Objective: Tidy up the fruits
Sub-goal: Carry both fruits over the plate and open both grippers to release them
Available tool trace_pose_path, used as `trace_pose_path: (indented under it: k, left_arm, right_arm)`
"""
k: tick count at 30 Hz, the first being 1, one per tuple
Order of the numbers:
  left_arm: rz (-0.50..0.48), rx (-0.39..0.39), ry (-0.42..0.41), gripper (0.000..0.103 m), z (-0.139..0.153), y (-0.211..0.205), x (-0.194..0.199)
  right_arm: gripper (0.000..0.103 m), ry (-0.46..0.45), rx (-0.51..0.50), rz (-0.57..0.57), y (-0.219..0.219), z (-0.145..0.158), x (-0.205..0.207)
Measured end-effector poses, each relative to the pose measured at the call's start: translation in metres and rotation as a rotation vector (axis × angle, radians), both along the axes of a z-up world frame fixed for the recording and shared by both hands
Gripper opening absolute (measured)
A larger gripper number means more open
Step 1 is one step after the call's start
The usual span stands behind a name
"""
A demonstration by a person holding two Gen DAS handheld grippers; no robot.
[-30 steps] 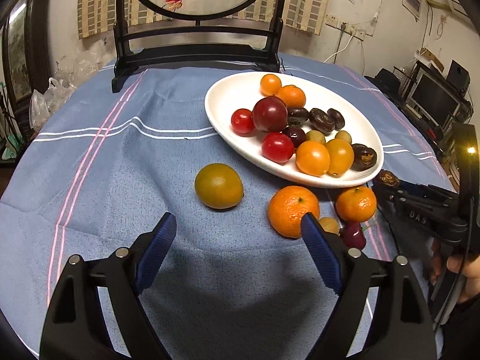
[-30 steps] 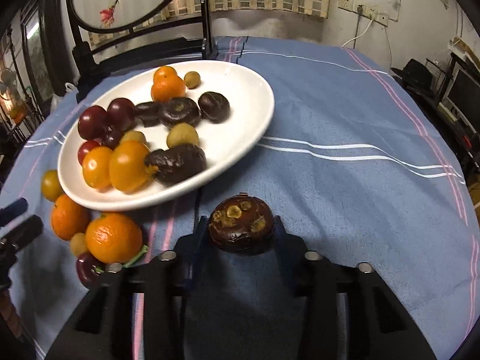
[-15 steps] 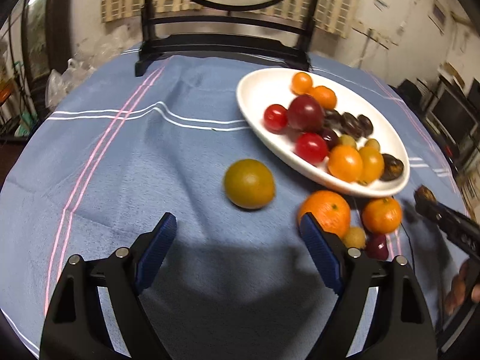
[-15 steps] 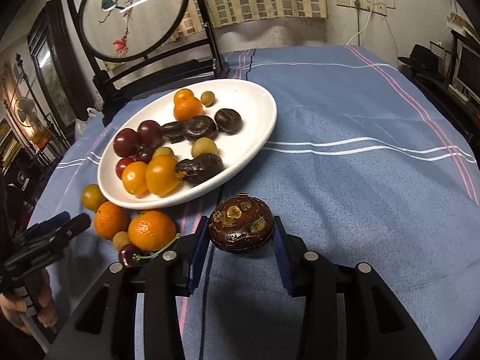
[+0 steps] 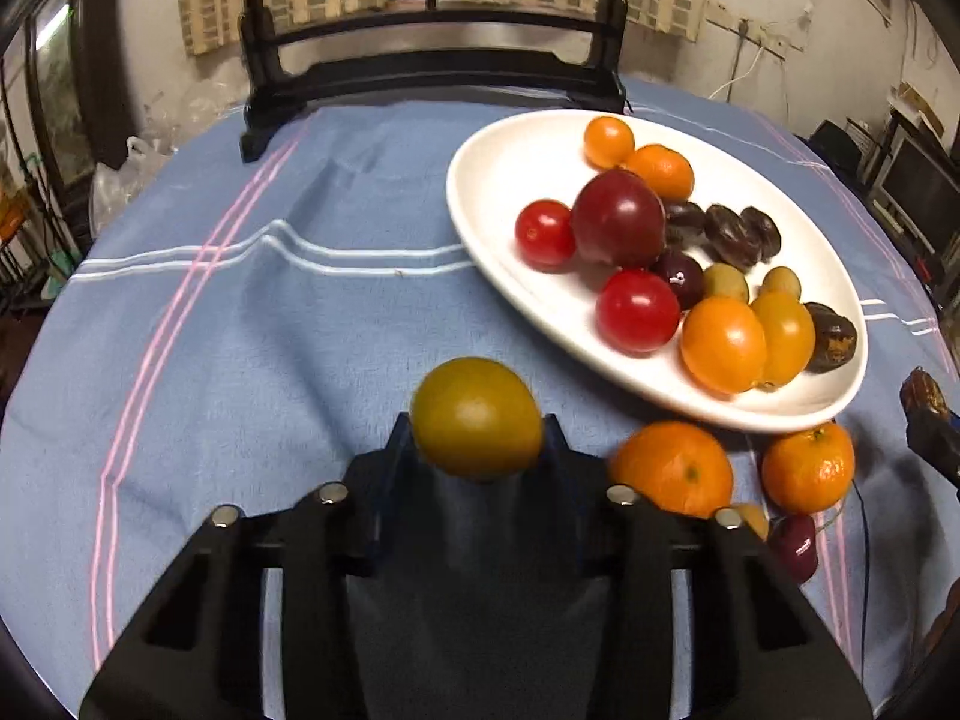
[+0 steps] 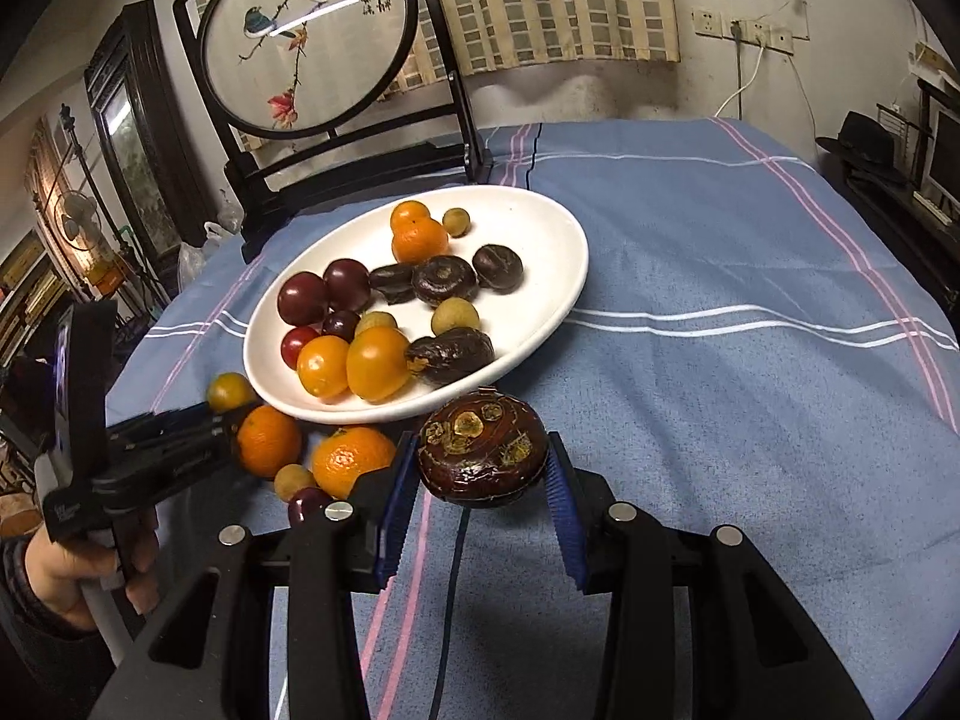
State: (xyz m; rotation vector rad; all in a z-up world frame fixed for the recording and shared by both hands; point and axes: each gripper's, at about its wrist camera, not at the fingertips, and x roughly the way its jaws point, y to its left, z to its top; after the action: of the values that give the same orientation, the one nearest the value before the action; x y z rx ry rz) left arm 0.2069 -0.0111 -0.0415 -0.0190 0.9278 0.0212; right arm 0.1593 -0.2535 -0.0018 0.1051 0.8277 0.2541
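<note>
A white oval plate (image 5: pixel 516 180) holds several fruits: red tomatoes, a dark red plum, orange and dark brown fruits. My left gripper (image 5: pixel 477 438) is shut on a yellow-green round fruit (image 5: pixel 476 417) on the blue cloth, just in front of the plate. My right gripper (image 6: pixel 480 468) is shut on a dark brown spotted fruit (image 6: pixel 483 456), held above the cloth near the plate's (image 6: pixel 558 276) front rim. Two mandarins (image 5: pixel 672 468) (image 5: pixel 807 465), a small tan fruit and a cherry (image 5: pixel 792 543) lie on the cloth beside the plate.
A black wooden stand with a round painted screen (image 6: pixel 309 36) stands at the table's far edge. The blue striped tablecloth (image 5: pixel 240 330) covers a round table. Shelves and monitors stand off the table to the right.
My left gripper moved forward and closed on the yellow-green fruit; it was open before. My right gripper rose and drew back a little with the dark fruit still held.
</note>
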Motion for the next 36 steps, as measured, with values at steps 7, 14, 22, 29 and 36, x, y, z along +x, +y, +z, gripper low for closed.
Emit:
trace_pose_path:
  k: [7, 14, 22, 29, 36]
  left_arm:
    - [0.000, -0.058, 0.007, 0.040, 0.006, 0.004, -0.016]
    - [-0.077, -0.114, -0.099, 0.040, 0.051, -0.003, -0.036]
    - [-0.146, -0.149, -0.133, 0.040, 0.079, -0.037, -0.002]
    - [-0.145, -0.155, -0.073, 0.039, 0.063, -0.051, 0.035]
    - [-0.142, -0.146, -0.046, 0.041, 0.056, -0.060, 0.056]
  right_arm:
    - [0.042, -0.033, 0.002, 0.001, 0.001, 0.002, -0.003]
    - [0.042, -0.081, 0.023, -0.002, 0.003, 0.011, -0.005]
    - [0.042, -0.158, -0.020, 0.066, 0.029, 0.037, 0.015]
    - [0.042, -0.132, -0.076, 0.100, 0.041, 0.027, 0.047]
    - [0.048, -0.088, -0.074, 0.089, 0.044, 0.008, 0.072]
